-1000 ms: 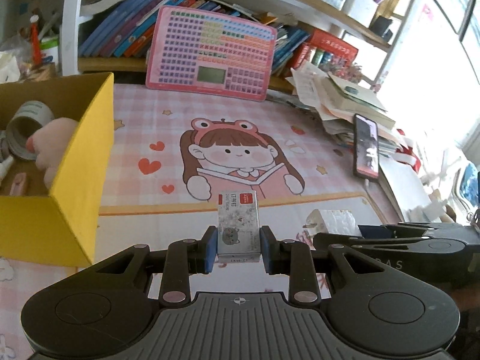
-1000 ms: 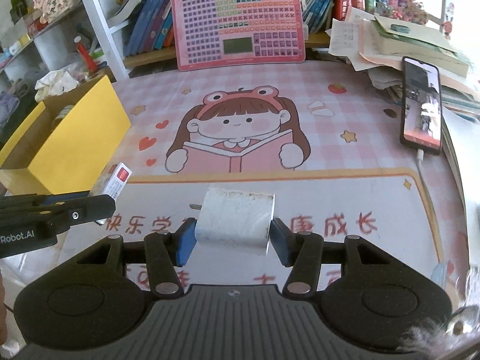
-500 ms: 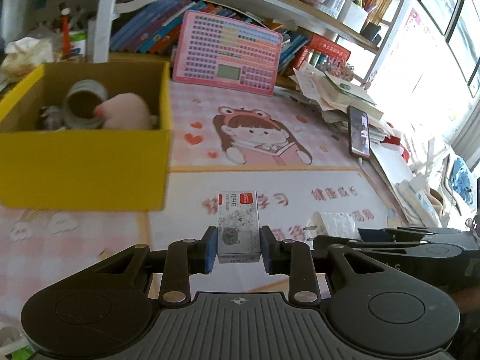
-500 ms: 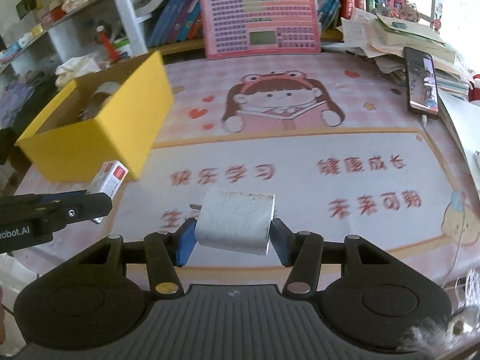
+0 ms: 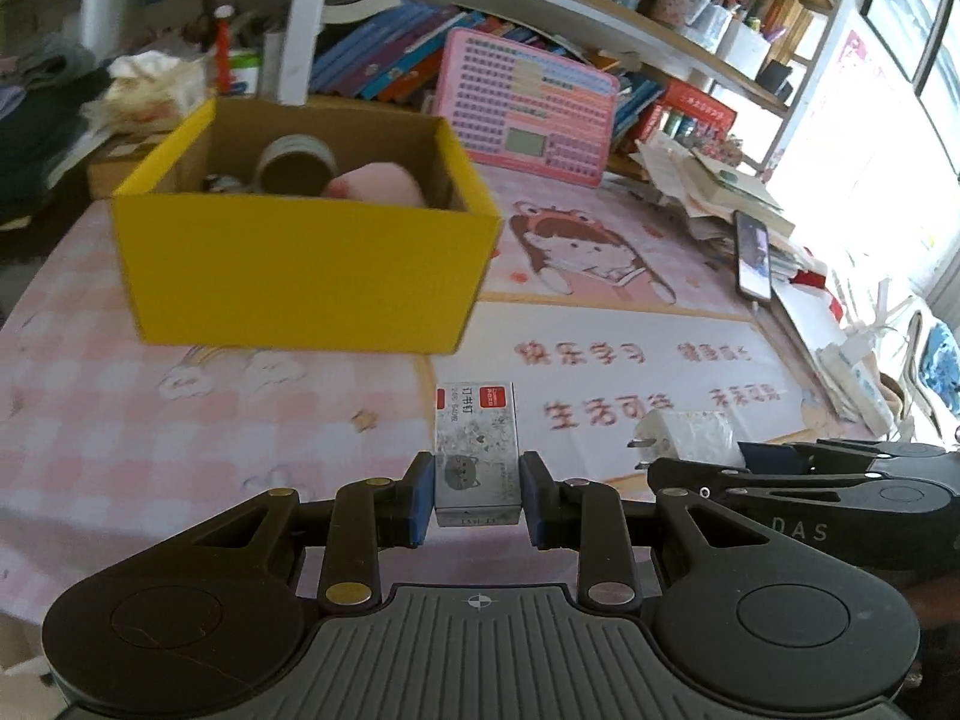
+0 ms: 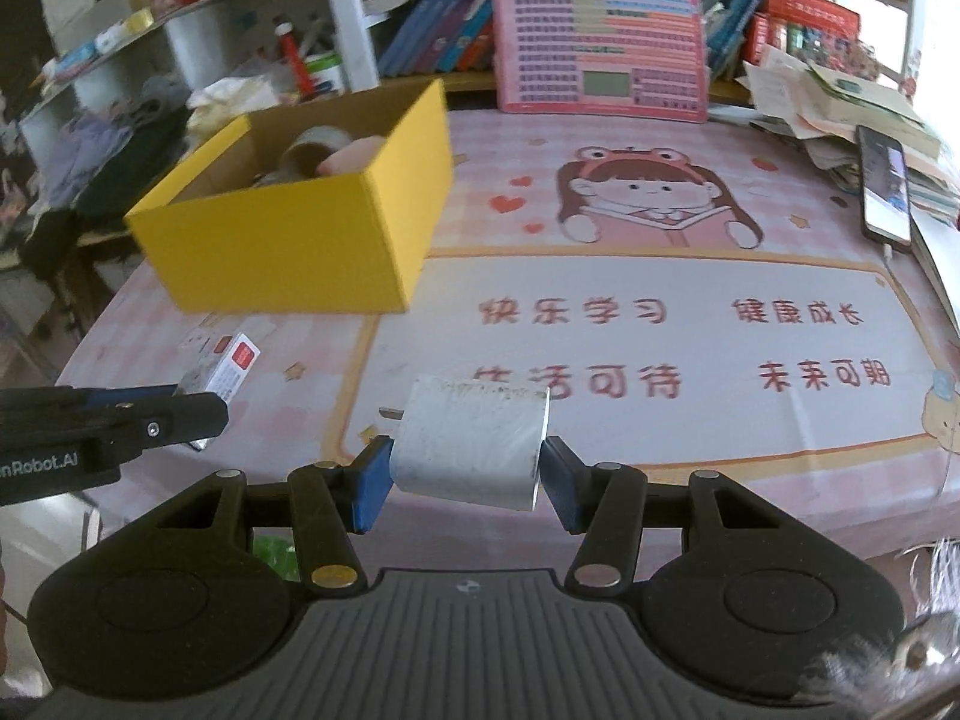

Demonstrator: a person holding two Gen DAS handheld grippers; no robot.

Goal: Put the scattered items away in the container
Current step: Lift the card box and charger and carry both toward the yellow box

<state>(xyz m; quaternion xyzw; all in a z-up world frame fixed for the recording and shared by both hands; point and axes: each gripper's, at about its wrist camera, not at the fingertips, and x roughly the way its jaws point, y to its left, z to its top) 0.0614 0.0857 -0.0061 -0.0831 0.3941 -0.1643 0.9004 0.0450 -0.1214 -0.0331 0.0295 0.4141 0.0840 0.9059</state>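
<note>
My left gripper (image 5: 477, 495) is shut on a small staple box (image 5: 475, 441) with a red label, held above the pink mat. My right gripper (image 6: 465, 474) is shut on a white plug adapter (image 6: 471, 441), also held in the air. The yellow cardboard box (image 5: 300, 267) stands ahead and to the left; it also shows in the right wrist view (image 6: 282, 246). Inside it lie a tape roll (image 5: 297, 165) and a pink soft toy (image 5: 375, 183). In the right wrist view the left gripper (image 6: 108, 426) with the staple box (image 6: 225, 366) is at the left.
A pink calculator board (image 5: 522, 105) leans on the bookshelf behind. A phone (image 5: 753, 255) lies at the right by a paper stack (image 5: 708, 180). Cloths and clutter (image 5: 144, 84) sit left of the box. The mat's front edge is near.
Both grippers have pulled back and up with their items still held. The yellow box now shows farther ahead and more centred, with its front wall in view.
</note>
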